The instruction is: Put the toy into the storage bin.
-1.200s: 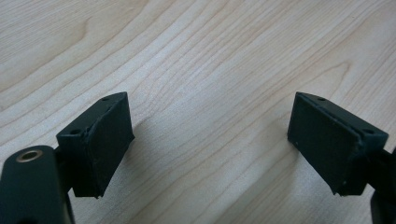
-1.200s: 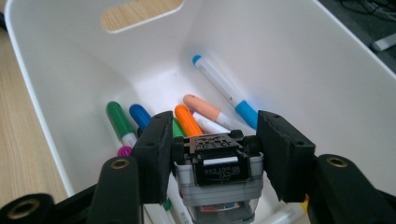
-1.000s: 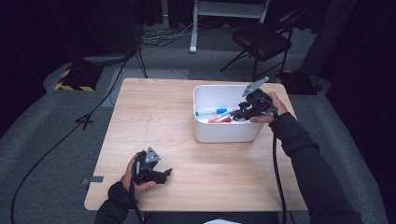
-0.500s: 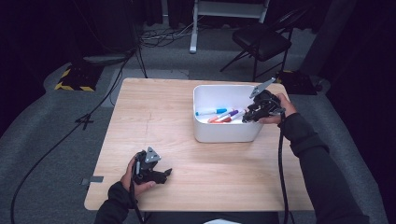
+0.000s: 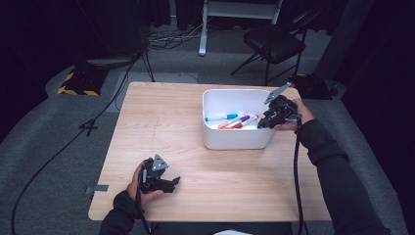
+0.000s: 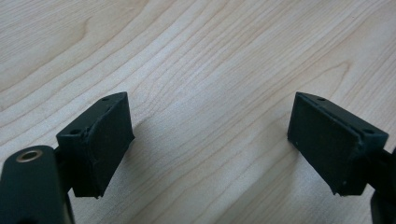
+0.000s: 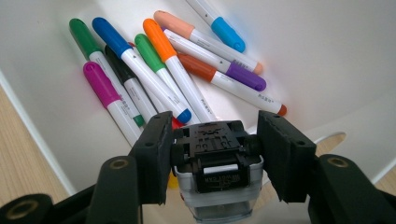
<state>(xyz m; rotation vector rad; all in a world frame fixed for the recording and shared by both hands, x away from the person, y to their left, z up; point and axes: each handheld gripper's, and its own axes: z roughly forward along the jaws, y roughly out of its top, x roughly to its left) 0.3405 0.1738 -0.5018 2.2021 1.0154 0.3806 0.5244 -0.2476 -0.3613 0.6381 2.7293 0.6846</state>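
A white bin (image 5: 235,139) stands on the right half of the wooden table (image 5: 161,122) and holds several coloured markers (image 5: 235,120). At the bin's right rim, my right gripper (image 5: 268,121) is shut on a small black stamp with a clear base (image 7: 215,186). In the right gripper view this gripper (image 7: 217,135) hangs over the markers (image 7: 159,79) in the bin (image 7: 327,56). My left gripper (image 5: 171,182) rests near the table's front left. Its jaws (image 6: 210,144) stand apart over bare wood with nothing between them.
A black chair (image 5: 274,41) and a white stand (image 5: 235,10) sit on the floor beyond the table. Cables (image 5: 73,137) run across the grey floor at the left. My right gripper's cable (image 5: 296,171) trails over the table's right side.
My right hand has drifted slightly rightward, from over the bin toward its right rim, with the stamp still in its grip. The left hand has stayed put.
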